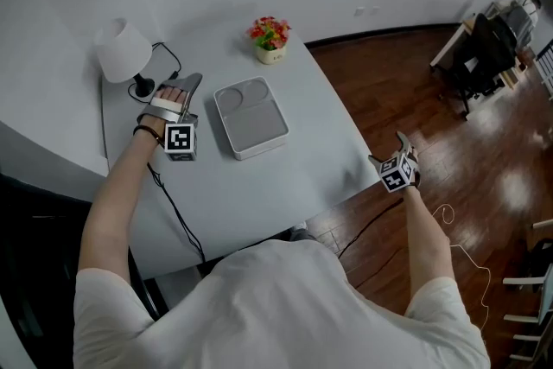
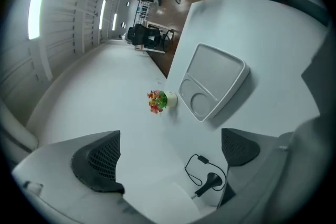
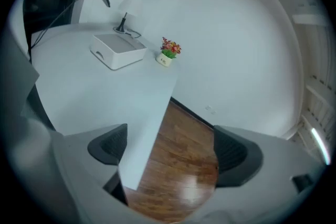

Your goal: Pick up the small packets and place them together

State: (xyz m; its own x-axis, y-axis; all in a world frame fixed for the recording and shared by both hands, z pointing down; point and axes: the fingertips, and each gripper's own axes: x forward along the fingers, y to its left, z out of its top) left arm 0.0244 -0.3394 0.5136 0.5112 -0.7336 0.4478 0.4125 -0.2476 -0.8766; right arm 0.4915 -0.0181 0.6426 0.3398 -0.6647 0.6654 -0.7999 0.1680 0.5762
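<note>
By lamp point(image 1: 121, 52) — L tongs point(image 2: 168, 157), jaws wide

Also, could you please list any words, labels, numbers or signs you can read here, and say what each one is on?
No text can be read in any view.
Flower pot: a small dark mark on its front, too small to read.
Left gripper and right gripper: black-and-white square markers, patterns only, no words or digits.

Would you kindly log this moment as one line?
left gripper open, empty, by lamp; right gripper open, empty, past table edge; tray empty; packets unseen
</note>
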